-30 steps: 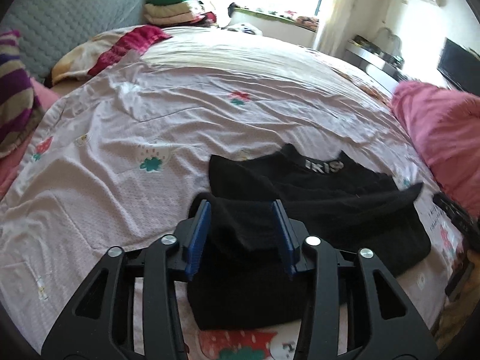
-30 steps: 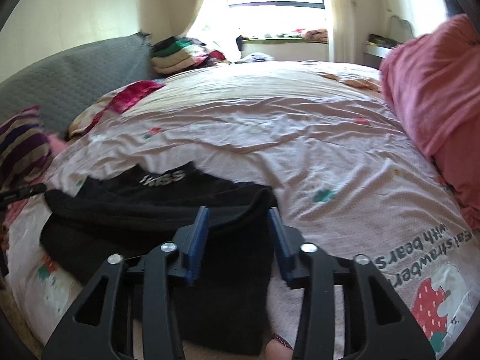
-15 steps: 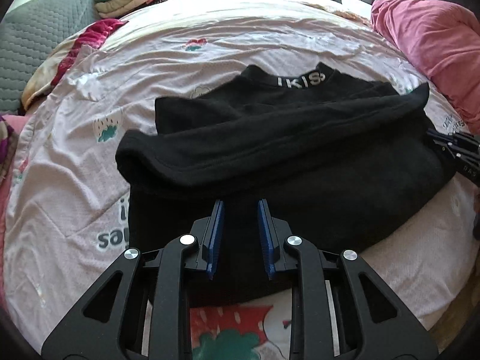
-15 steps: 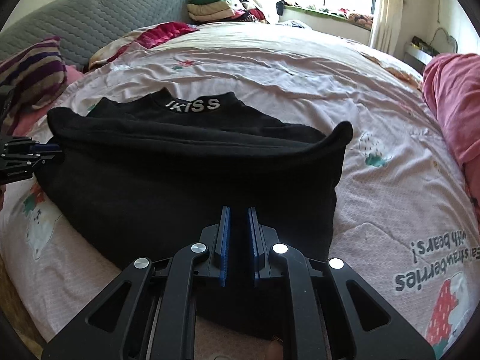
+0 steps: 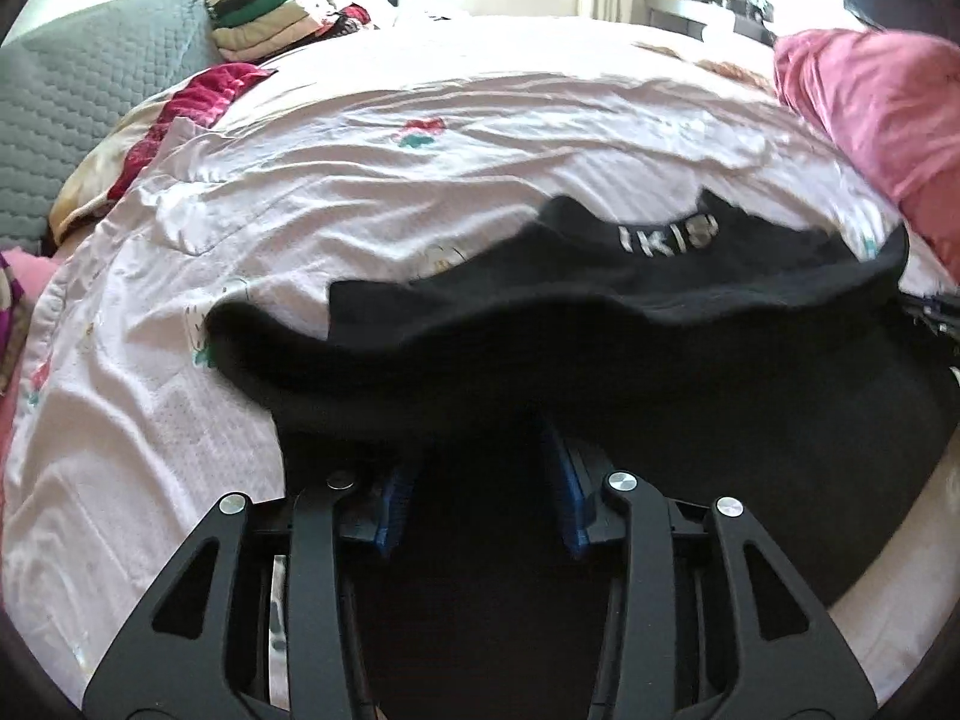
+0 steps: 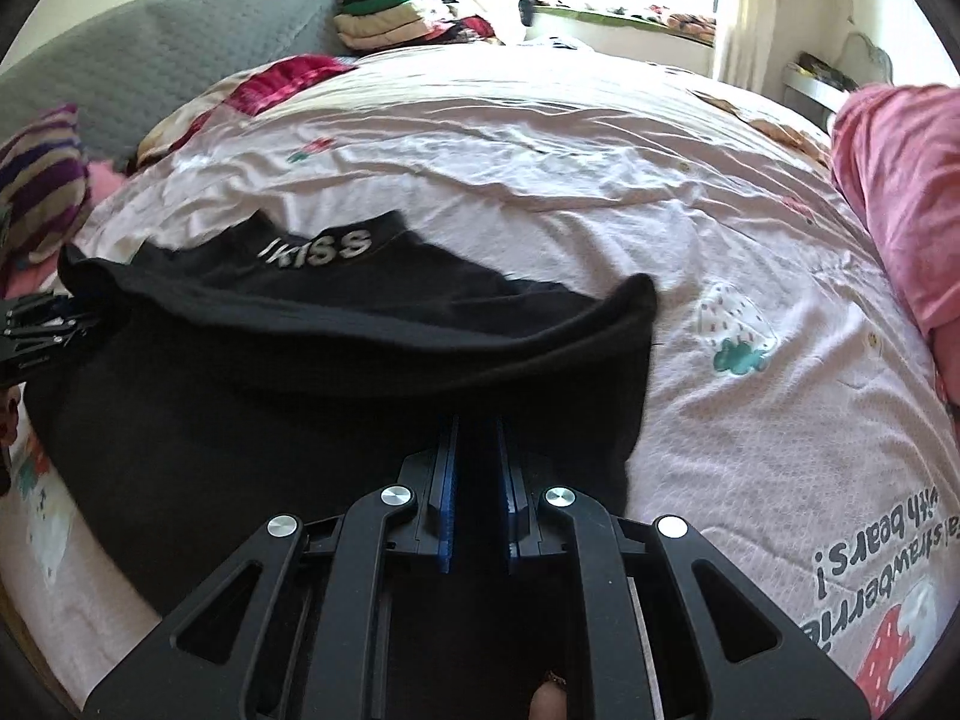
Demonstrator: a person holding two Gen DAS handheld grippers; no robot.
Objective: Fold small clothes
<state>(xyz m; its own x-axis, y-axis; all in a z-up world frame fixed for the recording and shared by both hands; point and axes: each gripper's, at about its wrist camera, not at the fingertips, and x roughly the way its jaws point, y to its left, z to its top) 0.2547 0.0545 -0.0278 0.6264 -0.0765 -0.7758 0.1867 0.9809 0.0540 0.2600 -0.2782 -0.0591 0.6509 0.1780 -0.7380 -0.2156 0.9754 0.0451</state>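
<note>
A black top [image 5: 690, 360] with white "KISS" lettering at its collar lies on the pale pink bed sheet [image 5: 360, 180], its near part folded over toward the collar. My left gripper [image 5: 480, 456] is open, its blue pads wide apart with the black cloth lying loose over and between them. In the right wrist view the same top [image 6: 300, 372] fills the near left. My right gripper [image 6: 477, 456] is shut on the top's near right edge. The left gripper's tip shows at the top's left corner [image 6: 42, 324].
A pink duvet [image 5: 870, 120] is heaped at the right. A grey quilted headboard [image 5: 72, 108], a striped pillow [image 6: 42, 180] and a red-and-cream cloth [image 6: 264, 84] lie at the left. A stack of folded clothes [image 6: 390, 18] sits at the far end.
My left gripper has opened from nearly shut and dropped low over the cloth. My right gripper stays shut on the edge. The folded edge has moved closer to the collar.
</note>
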